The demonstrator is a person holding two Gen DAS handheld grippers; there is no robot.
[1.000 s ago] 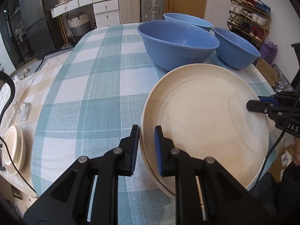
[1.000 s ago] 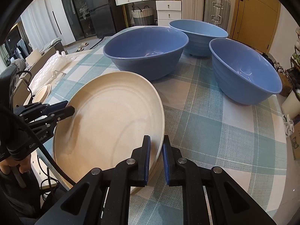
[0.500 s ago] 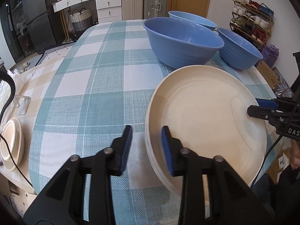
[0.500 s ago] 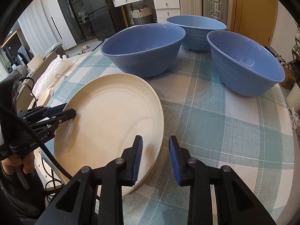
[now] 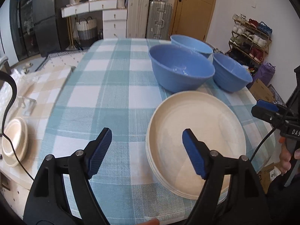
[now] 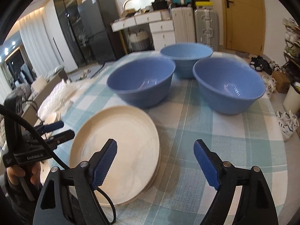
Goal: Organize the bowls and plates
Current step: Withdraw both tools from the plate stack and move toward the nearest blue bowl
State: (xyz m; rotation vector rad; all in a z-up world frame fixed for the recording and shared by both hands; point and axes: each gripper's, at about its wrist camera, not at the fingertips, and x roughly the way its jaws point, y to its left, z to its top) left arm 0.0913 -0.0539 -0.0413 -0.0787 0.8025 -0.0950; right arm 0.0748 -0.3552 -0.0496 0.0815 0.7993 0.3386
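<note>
L gripper [image 5: 146, 150] was wide and still spreading, nothing pinched; its right pad hung over the near-left edge of the stack of round cream plates [image 5: 198, 136], not touching afaict. Stack sat flat near the front edge of the teal-and-white checked tablecloth [image 5: 112, 93], looked like 3-4 plates deep, exact count unclear. R gripper [image 6: 155, 161] same deal: jaws spreading, empty, stack's right rim below and between them. Behind the stack, three blue plastic bowls [image 6: 142, 82] stood separate, upright, not nested. So my read: plates part done, bowls left to nest. Also a small cream dish stack [image 5: 14, 140] off to the far left on the beige side surface, maybe still to collect, can't tell. Table otherwise bare. Room: white drawer unit [image 5: 114, 20], two hard-shell suitcases [image 5: 148, 18], wooden door [image 5: 195, 7], shoe rack [image 5: 251, 35] on the right.
</note>
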